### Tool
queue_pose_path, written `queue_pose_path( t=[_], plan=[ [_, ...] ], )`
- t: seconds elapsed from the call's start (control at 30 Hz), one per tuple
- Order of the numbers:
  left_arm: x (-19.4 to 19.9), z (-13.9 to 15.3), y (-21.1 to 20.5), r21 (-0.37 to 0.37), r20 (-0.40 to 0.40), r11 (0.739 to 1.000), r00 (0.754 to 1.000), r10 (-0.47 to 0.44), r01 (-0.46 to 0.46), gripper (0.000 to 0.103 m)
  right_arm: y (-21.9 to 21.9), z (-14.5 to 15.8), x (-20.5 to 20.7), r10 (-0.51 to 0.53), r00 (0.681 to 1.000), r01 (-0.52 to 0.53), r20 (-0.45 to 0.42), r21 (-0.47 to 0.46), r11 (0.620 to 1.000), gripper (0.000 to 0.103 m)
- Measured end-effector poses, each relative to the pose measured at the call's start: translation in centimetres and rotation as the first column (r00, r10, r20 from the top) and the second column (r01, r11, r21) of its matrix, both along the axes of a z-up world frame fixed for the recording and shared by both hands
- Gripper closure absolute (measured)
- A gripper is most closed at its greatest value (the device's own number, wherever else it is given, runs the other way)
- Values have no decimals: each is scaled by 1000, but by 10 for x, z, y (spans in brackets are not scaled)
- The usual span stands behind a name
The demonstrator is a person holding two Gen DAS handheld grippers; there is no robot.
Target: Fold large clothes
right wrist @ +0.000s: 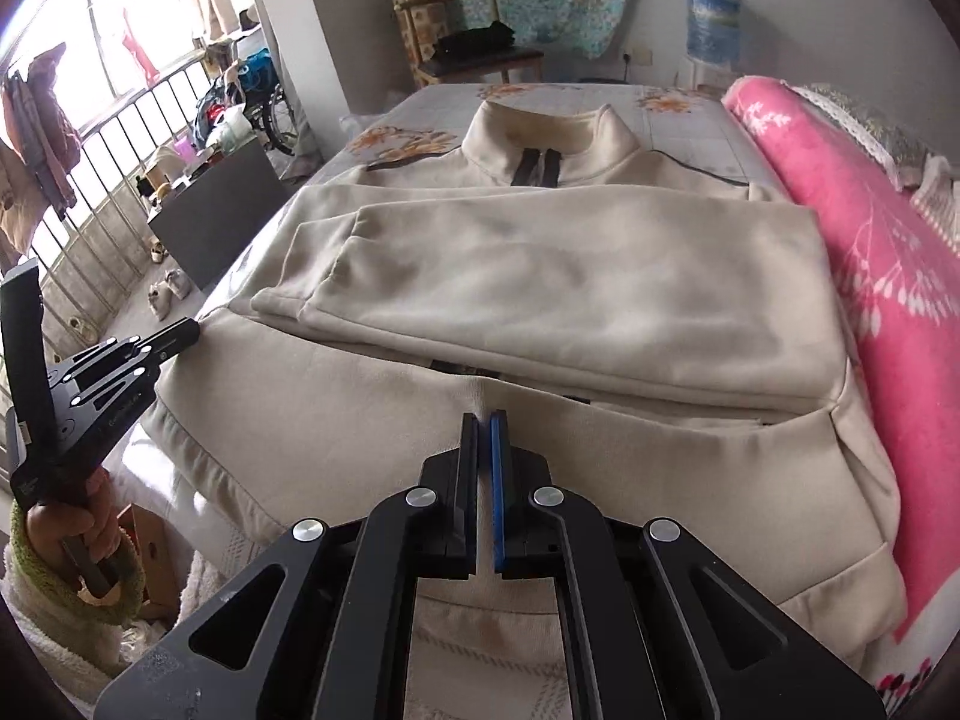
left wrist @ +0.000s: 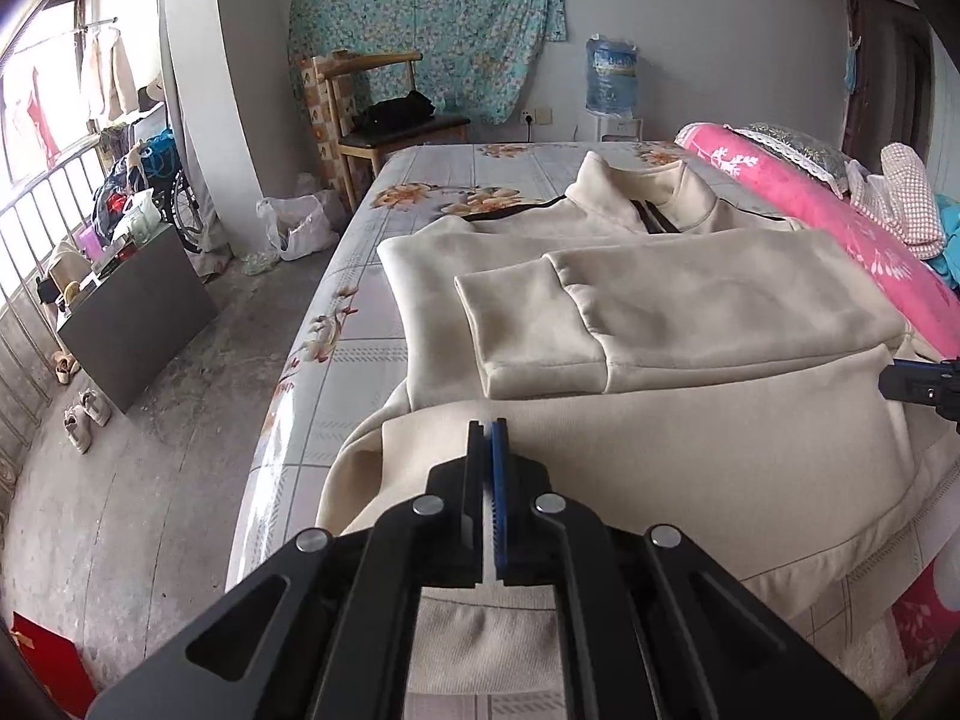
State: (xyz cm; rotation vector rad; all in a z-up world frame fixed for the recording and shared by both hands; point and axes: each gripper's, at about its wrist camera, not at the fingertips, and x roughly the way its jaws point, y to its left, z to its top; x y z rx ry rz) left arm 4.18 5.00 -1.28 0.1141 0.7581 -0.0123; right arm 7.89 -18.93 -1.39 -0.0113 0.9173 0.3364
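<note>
Garment: cream zip-front jacket (right wrist: pixel 576 276) lay flat on bed (left wrist: pixel 360 312), collar at far end, near hem draped over bed's near edge.
Sleeves: both folded across chest, one cuff (left wrist: pixel 522 324) lying on top toward bed's left side.
Left gripper (left wrist: pixel 487 432): jaws clenched together, tips low over near part of jacket; whether any cloth was pinched between them, cannot tell.
Left gripper, other view (right wrist: pixel 180 333): tip touched jacket's left edge by the side seam, held by a hand (right wrist: pixel 78 534) in a green-cuffed fleecy sleeve.
Right gripper (right wrist: pixel 485 426): jaws clenched, a thin gap between the black and blue pads, tips over jacket's lower front near the zip line; grasp on cloth cannot tell.
Right gripper, other view (left wrist: pixel 918 387): only tip seen, at jacket's right edge.
Bedding: floral sheet under jacket, pink blanket (right wrist: pixel 870 240) rolled along bed's right side, touching jacket's edge.
Room: wooden chair (left wrist: pixel 384 120) past bed's far end, water jug (left wrist: pixel 612 75) against wall, shoes (left wrist: pixel 84 414) on floor to left.
</note>
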Motion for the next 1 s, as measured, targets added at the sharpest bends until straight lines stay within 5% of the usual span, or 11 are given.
queue_pose_path(
  t=[0.1,0.33,0.53,0.7,0.83,0.93,1.0],
  plan=[
    [10,-13,-8,70,3,998,1000,-8,8,101,4,-14,13,-10,1000,11,12,-34,999,101],
    [19,-44,-11,107,-65,994,998,7,0,100,16,-53,31,-12,1000,12,9,-101,995,101],
    [17,-47,-16,159,-46,987,999,-5,13,100,-21,-35,28,-59,998,59,-26,10,998,86],
    [19,-45,-14,137,-54,990,999,-3,10,100,-81,-14,11,-196,980,197,12,-43,980,71],
    [19,-45,-14,148,-52,989,999,-7,15,100,-103,-25,9,-231,973,228,-1,-139,964,72],
    [21,-44,-13,131,-59,991,998,0,8,100,-104,-48,11,-251,968,243,11,-301,922,93],
    [22,-44,-12,117,-64,993,998,1,7,99,-112,-56,7,-273,960,278,66,-366,888,97]
  ],
)
